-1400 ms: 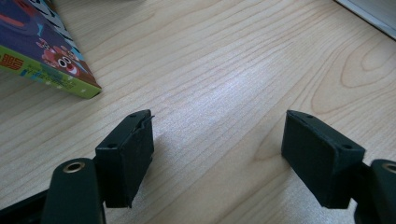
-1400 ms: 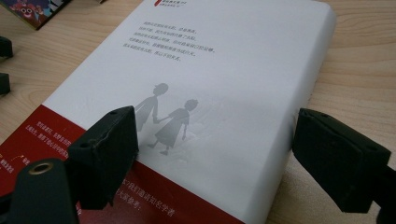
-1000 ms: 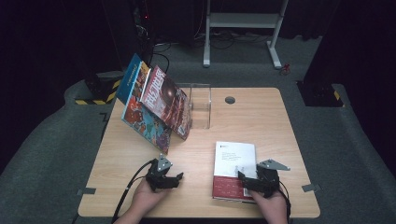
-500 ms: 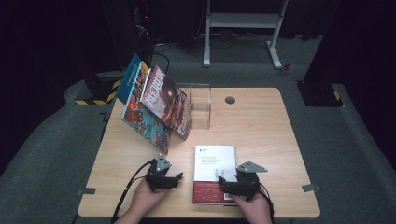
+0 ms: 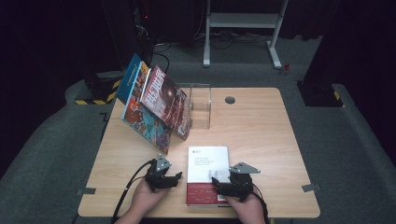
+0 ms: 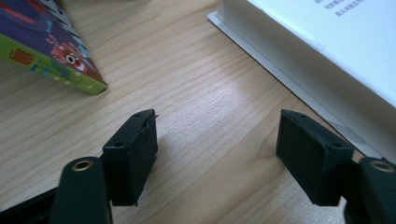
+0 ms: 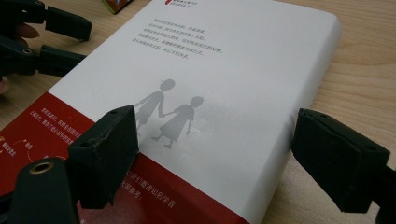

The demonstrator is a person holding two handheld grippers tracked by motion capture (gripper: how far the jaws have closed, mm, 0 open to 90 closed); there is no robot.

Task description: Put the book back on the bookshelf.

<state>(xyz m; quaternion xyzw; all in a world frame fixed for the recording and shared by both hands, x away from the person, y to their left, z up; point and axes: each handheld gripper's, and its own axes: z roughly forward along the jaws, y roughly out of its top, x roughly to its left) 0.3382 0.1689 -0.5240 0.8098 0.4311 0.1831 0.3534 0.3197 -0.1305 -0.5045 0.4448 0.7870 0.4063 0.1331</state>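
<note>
Two grippers at the near table [image 5: 261,126] edge, white-and-red book [image 5: 208,168] flat between them. Right gripper [image 5: 223,185] sits over the book's near right corner, jaws spread wide, one above the cover, one off its right edge, nothing clamped. Left gripper [image 5: 176,177] just left of the book, jaws apart over bare wood, released. Farther left of the book, colourful books [image 5: 156,105] lean tilted; a clear stand [image 5: 200,106] beyond the book.
</note>
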